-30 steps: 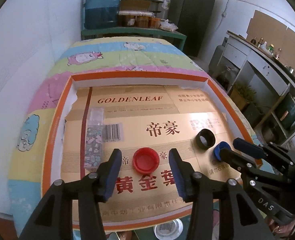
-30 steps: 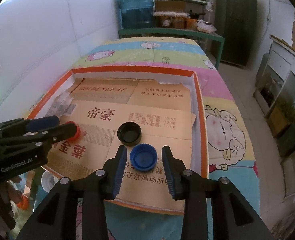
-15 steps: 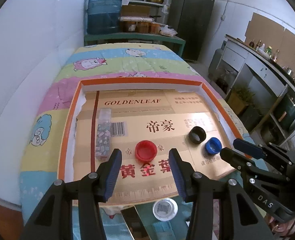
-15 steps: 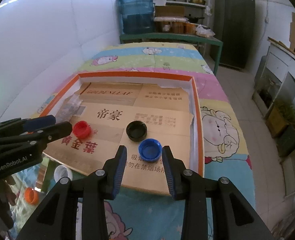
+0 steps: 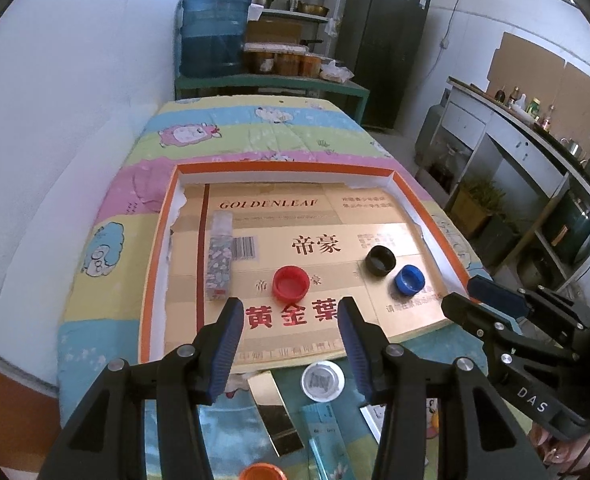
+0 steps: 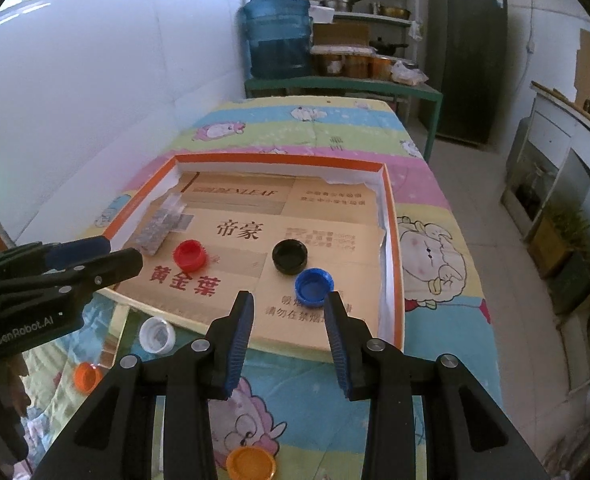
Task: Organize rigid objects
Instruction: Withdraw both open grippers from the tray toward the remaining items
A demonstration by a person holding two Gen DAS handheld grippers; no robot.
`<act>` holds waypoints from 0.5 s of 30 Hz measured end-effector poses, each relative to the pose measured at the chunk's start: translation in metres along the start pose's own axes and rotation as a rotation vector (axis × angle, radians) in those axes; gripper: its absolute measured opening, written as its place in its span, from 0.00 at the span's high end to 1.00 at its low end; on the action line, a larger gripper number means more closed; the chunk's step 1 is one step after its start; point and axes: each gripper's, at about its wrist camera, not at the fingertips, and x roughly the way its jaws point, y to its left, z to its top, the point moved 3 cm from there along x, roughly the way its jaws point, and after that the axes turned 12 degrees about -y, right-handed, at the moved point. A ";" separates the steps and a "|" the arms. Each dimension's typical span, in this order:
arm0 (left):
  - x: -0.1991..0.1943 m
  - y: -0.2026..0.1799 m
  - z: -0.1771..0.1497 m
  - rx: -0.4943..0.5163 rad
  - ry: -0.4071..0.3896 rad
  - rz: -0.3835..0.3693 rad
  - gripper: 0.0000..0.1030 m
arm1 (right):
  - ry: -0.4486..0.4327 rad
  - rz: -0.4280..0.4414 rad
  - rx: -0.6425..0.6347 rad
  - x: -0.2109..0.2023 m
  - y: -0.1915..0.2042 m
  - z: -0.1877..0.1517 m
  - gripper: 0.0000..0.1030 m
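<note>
An orange-rimmed shallow box (image 5: 157,236) (image 6: 391,240) lined with gold cardboard lies on the quilt. Inside it sit a red cap (image 5: 290,283) (image 6: 190,255), a black cap (image 5: 380,260) (image 6: 290,255), a blue cap (image 5: 409,279) (image 6: 313,286) and a clear patterned case (image 5: 219,256) (image 6: 160,226). My left gripper (image 5: 289,320) (image 6: 95,256) is open and empty, just short of the red cap. My right gripper (image 6: 289,312) (image 5: 467,296) is open and empty, just short of the blue cap.
In front of the box on the quilt lie a white cap (image 5: 322,380) (image 6: 157,335), orange caps (image 6: 251,463) (image 6: 88,377) (image 5: 262,473), a gold card (image 5: 277,412) and a teal packet (image 5: 327,432). A white wall is at the left. A water jug (image 5: 214,34) stands beyond the bed.
Both grippers have pulled back toward me and away from the box; the red and blue caps stay in the box, no longer between the fingers. More loose items show in front of the box.
</note>
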 end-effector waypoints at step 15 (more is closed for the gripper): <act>-0.038 -0.003 -0.005 0.011 -0.029 0.016 0.53 | -0.033 0.002 -0.007 -0.038 0.014 -0.002 0.64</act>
